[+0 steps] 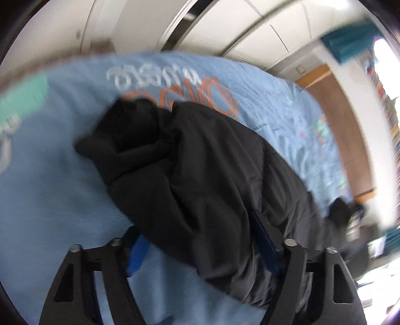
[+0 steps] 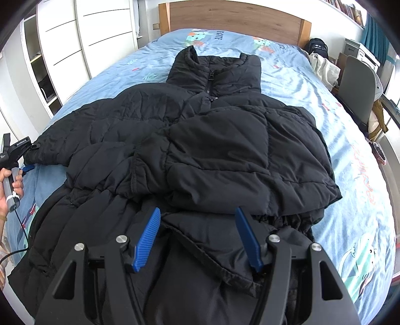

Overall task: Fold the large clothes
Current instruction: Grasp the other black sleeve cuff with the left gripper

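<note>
On bed (image 2: 350,175), black jacket (image 2: 200,140) half-folded

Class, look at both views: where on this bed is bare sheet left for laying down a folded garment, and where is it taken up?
Bare sheet runs between the black puffer jacket and the bed's right edge, and between its collar and the wooden headboard. The middle is covered; the left edge is crowded by the sleeve between the left gripper's fingers.
</note>
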Demonstrator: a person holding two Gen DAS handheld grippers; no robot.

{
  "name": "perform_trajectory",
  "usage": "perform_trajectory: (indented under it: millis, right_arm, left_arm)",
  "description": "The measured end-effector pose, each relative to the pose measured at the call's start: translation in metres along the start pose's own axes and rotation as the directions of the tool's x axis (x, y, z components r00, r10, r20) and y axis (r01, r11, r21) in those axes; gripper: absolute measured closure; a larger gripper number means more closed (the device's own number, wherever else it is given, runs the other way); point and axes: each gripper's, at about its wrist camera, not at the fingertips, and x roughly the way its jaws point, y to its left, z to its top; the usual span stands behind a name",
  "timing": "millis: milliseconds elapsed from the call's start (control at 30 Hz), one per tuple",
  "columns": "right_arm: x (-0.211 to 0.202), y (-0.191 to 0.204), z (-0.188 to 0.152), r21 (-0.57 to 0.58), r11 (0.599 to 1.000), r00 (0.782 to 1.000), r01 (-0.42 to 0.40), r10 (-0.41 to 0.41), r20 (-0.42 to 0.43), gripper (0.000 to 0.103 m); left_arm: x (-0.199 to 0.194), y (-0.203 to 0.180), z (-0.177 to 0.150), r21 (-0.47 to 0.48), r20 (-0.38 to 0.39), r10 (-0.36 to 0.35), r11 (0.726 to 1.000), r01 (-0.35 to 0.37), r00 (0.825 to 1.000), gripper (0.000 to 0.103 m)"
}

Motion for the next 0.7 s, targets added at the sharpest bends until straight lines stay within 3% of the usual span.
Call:
perform_trajectory:
  millis: [167, 233, 333, 433, 700]
  right_arm:
    - [-0.006, -0.008, -0.002, 0.006, 1.0, 1.0, 0.013, -0.013, 0.009, 0.042]
    - [-0.008, -0.011, -0.002, 0.012, 1.0, 1.0, 0.017, -0.017, 0.013, 0.042]
    - [-0.01, -0.015, -0.003, 0.026, 0.999, 1.0, 0.017, -0.018, 0.02, 0.042]
    - [-0.015, -0.018, -0.004, 0.031, 0.999, 0.999, 0.014, -0.015, 0.03, 0.042]
    - [-0.041, -0.033, -0.01, 0.056, 0.998, 0.997, 0.004, -0.008, 0.083, 0.042]
  left_arm:
    - [0.007, 0.024, 0.011, -0.139, -0.012, -0.134, 0.982, 0.131, 0.991, 0.051]
    - [0.007, 0.027, 0.013, -0.166, -0.01, -0.182, 0.97, 0.178, 0.983, 0.069]
    - [0.003, 0.019, 0.014, -0.137, -0.009, -0.194, 0.972, 0.191, 0.981, 0.084]
    - [-0.007, 0.007, 0.014, -0.103, 0.002, -0.197, 0.975, 0.197, 0.98, 0.09]
    - [-0.043, -0.051, 0.019, 0.034, 0.045, -0.188, 0.982, 0.186, 0.981, 0.093]
